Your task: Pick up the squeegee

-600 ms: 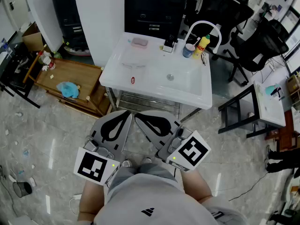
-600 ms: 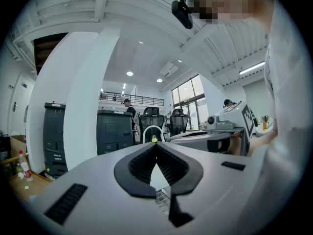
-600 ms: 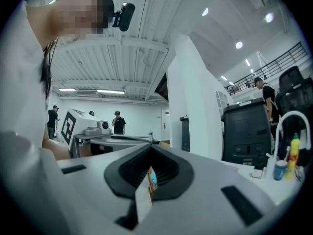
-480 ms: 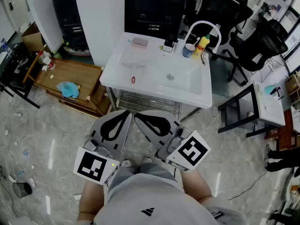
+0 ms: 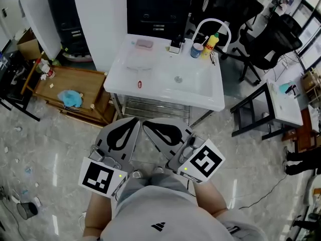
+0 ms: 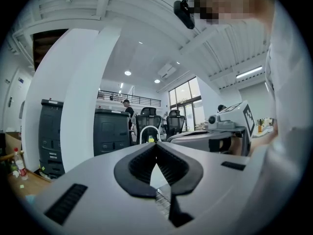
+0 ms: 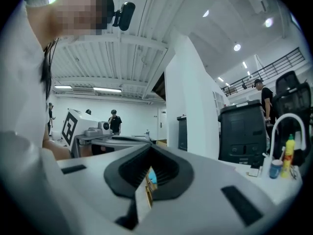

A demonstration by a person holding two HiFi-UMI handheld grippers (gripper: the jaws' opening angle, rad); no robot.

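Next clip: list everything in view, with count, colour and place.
sink: one, white, centre
tap: one, white, sink's back edge
bottle: one, yellow, by the tap
cup: one, blue, beside the bottle
block: one, pink, sink's back left
low table: one, wooden, left of sink
cloth: one, blue, on the low table
chairs: several, black, upper right
squeegee: not made out
left tongs: one, grey, shut, empty, bottom centre
right tongs: one, grey, shut, empty, beside it

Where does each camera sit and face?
Head view: on the person's head, facing steeply down at the sink; left gripper, right gripper, shirt show.
Left gripper view: on the left gripper, facing level along its shut jaws; right gripper beside.
Right gripper view: same on the right gripper; left gripper beside.
All share the white faucet.
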